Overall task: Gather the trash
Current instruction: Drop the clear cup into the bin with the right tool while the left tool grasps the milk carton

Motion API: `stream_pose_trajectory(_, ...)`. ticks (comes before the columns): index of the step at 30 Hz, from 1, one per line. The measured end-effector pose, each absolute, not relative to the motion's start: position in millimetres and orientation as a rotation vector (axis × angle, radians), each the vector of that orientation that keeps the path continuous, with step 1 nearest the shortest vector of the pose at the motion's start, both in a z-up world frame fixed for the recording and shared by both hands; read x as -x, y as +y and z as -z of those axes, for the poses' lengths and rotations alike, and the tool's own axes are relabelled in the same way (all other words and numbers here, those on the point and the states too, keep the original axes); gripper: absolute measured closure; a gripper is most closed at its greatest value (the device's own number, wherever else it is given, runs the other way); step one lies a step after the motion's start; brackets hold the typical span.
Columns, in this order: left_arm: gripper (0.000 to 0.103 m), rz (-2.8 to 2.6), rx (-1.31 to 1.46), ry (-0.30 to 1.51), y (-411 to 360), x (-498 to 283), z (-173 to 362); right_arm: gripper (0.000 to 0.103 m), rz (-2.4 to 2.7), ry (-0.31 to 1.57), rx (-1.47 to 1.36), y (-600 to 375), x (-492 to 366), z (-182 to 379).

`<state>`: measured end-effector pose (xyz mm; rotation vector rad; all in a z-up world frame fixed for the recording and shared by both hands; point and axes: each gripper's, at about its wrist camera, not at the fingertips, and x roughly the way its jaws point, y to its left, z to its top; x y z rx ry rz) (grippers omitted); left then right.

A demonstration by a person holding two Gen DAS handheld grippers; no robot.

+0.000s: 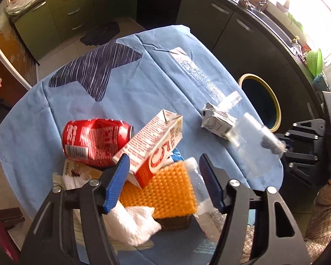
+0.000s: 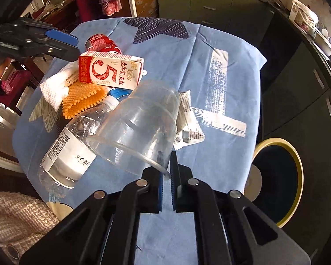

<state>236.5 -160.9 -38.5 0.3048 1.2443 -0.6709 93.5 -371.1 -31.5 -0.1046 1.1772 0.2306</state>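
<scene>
Pinching the rim of a clear plastic cup (image 2: 134, 123) in the right tool (image 2: 167, 172), jaws nearly together on the thin wall, cup lifted clear of the desk (image 2: 220, 84) and tipped on its side. Hanging just short of the round bin (image 2: 282, 176) with the yellow rim, which is standing on the floor beside the desk's edge; nothing visible inside it, the interior being too dark to judge.

Hovering the left tool (image 1: 163, 181) with jaws wide apart and gripping nothing, pointing down at the heap: a red-and-white milk carton (image 1: 152, 145) leaning on a crushed red can (image 1: 94, 141), an orange bristly pad (image 1: 163, 192) under it, a white paper towel (image 1: 130, 223) to one side and a plastic water bottle (image 1: 200, 190) to the other. Lying a little apart on the blue cloth, a small flattened grey carton (image 1: 216, 119).

Judging the job as barely begun: one item in hand and likely bound for the bin, while the carton, can, bottle, towel, pad and flattened carton are all waiting on the desk. Probably lining up the milk carton or the bottle as the left tool's pick.
</scene>
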Motion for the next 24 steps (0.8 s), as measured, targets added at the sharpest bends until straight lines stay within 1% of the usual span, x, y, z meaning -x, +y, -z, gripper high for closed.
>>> stream_pose_trajectory(5,0.043,0.717,-0.394,1.258,-183.9,-262.8,61.9,0.096,-0.157,1.181,0.026,-416.6,-88.3,23.3)
stream_pose_trajectory(10,0.043,0.742,-0.477,1.268,-204.3,-274.9,79.1,0.096,-0.014,1.197,-0.083,-488.3,-91.5,29.9)
stream_pose_trajectory(13,0.043,0.745,-0.513,1.29,-210.6,-280.7,88.9,0.096,0.078,1.217,-0.166,-536.2,-92.2,44.6)
stream_pose_trajectory(18,0.043,0.775,-0.574,1.365,-215.5,-277.5,106.1,0.096,0.173,1.284,-0.279,-596.0,-89.2,85.5)
stream_pose_trajectory(21,0.05,0.799,-0.606,1.395,-218.2,-270.2,112.1,0.096,0.211,1.311,-0.317,-617.8,-89.0,105.8)
stream_pose_trajectory(23,0.059,0.803,-0.612,1.414,-218.0,-267.0,114.2,0.096,0.232,1.321,-0.328,-627.5,-89.3,115.1)
stream_pose_trajectory(24,0.06,0.805,-0.606,1.422,-217.5,-266.0,114.6,0.096,0.239,1.327,-0.332,-631.4,-89.9,119.3)
